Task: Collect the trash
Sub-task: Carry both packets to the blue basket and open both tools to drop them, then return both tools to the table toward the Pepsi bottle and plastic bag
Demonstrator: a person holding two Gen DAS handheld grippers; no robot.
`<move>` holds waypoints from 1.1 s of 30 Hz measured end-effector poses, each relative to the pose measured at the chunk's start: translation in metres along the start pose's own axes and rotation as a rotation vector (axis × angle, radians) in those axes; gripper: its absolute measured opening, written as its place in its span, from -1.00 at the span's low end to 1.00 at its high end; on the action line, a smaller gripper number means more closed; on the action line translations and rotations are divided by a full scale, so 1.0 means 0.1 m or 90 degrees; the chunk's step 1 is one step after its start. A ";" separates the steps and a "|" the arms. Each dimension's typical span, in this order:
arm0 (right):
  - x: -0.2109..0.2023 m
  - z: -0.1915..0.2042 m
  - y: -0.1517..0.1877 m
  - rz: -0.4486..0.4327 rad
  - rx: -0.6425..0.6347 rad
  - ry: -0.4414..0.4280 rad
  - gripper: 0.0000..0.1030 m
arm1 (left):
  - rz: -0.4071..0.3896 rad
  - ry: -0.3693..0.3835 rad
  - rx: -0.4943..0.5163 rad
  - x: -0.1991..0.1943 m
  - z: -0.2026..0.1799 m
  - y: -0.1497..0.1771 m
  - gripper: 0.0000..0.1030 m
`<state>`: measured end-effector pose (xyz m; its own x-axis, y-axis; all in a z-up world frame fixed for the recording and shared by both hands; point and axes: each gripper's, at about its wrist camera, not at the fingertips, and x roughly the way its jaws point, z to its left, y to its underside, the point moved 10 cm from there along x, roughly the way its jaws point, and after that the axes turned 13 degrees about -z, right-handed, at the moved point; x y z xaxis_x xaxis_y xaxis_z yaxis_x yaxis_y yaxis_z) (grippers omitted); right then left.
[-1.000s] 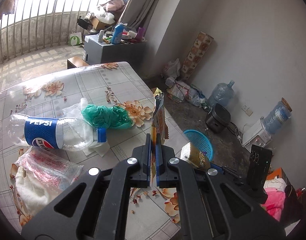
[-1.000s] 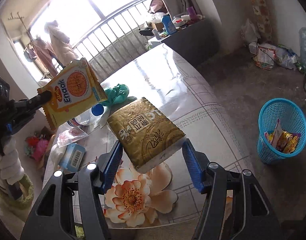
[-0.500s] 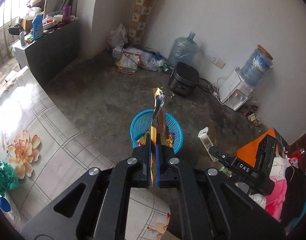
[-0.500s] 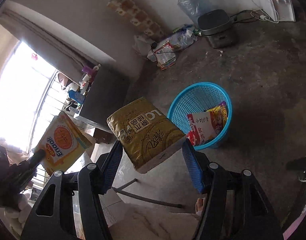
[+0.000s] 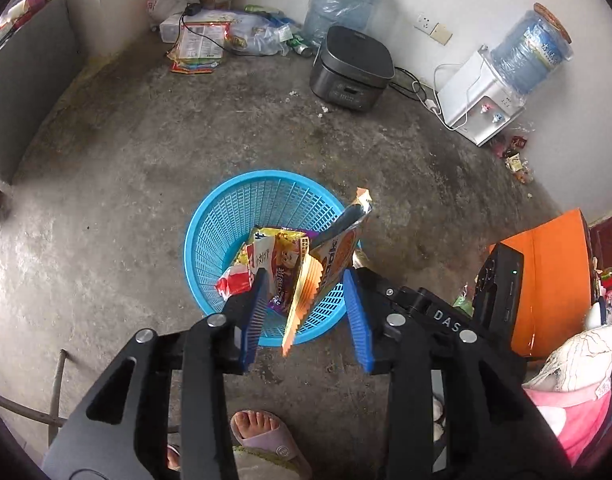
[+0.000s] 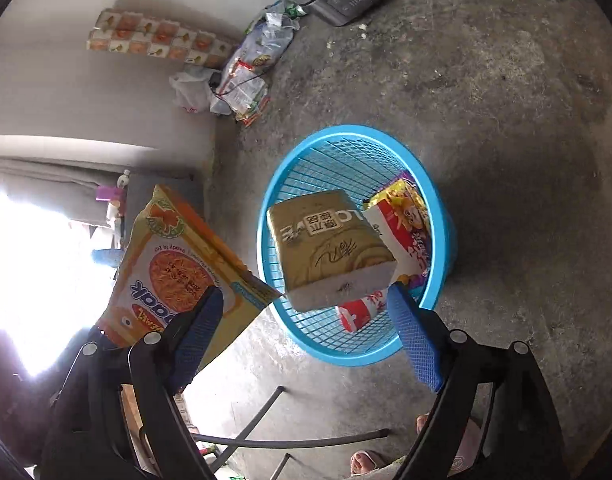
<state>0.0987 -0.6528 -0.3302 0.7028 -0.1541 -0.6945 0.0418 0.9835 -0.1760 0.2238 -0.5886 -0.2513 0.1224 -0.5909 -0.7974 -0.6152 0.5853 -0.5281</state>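
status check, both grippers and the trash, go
Left gripper opening, noodle snack wrapper loose between jaws. Right gripper opening, gold tissue pack dropping free. Both above blue basket. Nothing in the way.

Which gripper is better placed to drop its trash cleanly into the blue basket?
Right. The gold pack hangs free over the basket opening, between the right gripper's opening jaws. The left gripper's wrapper hangs nearer the rim.
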 end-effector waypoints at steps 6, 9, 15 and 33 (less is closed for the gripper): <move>0.04 -0.28 0.12 0.000 0.028 0.004 0.58 | 0.001 -0.024 0.002 0.02 0.06 0.10 -0.25; -0.12 -0.22 0.09 -0.017 0.014 -0.009 0.58 | -0.039 -0.037 0.012 -0.29 0.09 0.00 -0.20; -0.74 0.38 0.01 -0.092 -0.099 -0.053 0.58 | -0.150 -0.015 0.017 -1.37 0.01 -0.16 0.15; -2.34 2.96 1.84 -0.078 -0.685 -0.334 0.78 | -0.444 -0.229 -0.099 -4.54 1.21 1.35 0.74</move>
<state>0.1518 -0.4081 0.0066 0.9494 0.0614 -0.3081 -0.3098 0.3442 -0.8863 0.1794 -0.1738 0.0041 0.7460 -0.5619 -0.3574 -0.4026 0.0469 -0.9142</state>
